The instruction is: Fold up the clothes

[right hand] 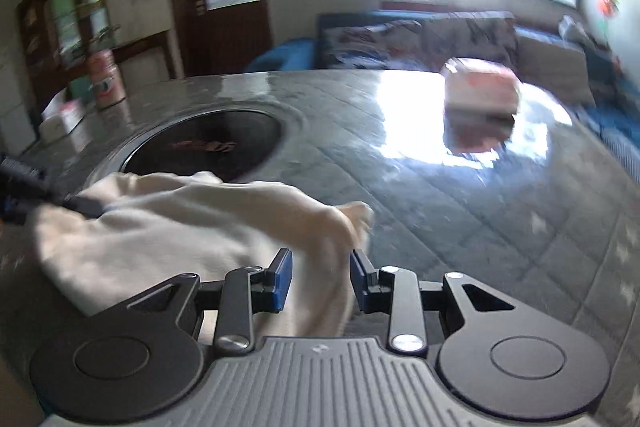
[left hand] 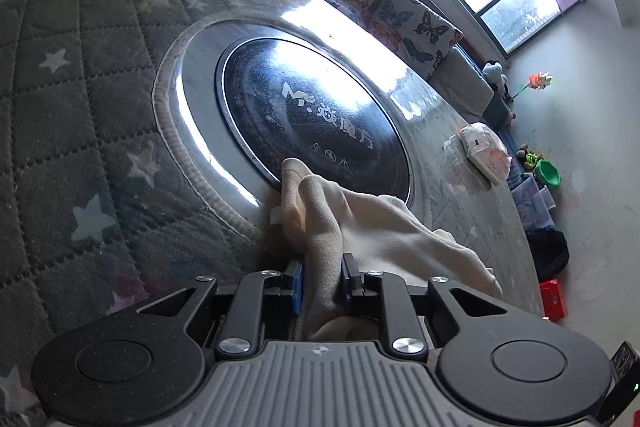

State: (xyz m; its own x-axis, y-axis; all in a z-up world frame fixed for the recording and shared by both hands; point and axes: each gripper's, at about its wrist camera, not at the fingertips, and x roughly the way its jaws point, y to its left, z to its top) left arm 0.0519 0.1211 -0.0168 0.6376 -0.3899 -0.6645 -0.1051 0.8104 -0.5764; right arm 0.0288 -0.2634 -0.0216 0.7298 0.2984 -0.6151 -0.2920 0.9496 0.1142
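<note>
A cream-coloured garment (left hand: 380,223) lies bunched on the glass-topped table (left hand: 80,107), at the rim of a round black hob (left hand: 312,115) set into it. My left gripper (left hand: 322,263) is shut on a fold of the garment, which fills the narrow gap between its pads. In the right wrist view the garment (right hand: 180,219) spreads to the left, with the left gripper (right hand: 40,195) biting its far left edge. My right gripper (right hand: 320,259) stands open around a hanging strip of the cloth; its blue pads sit apart from it.
A white packet (left hand: 484,151) lies on the table's far right; it shows blurred as a box (right hand: 480,87) in the right wrist view. A butterfly-print sofa (left hand: 400,15) runs behind the table under the window. Boxes and a pink container (right hand: 104,75) stand at the far left edge.
</note>
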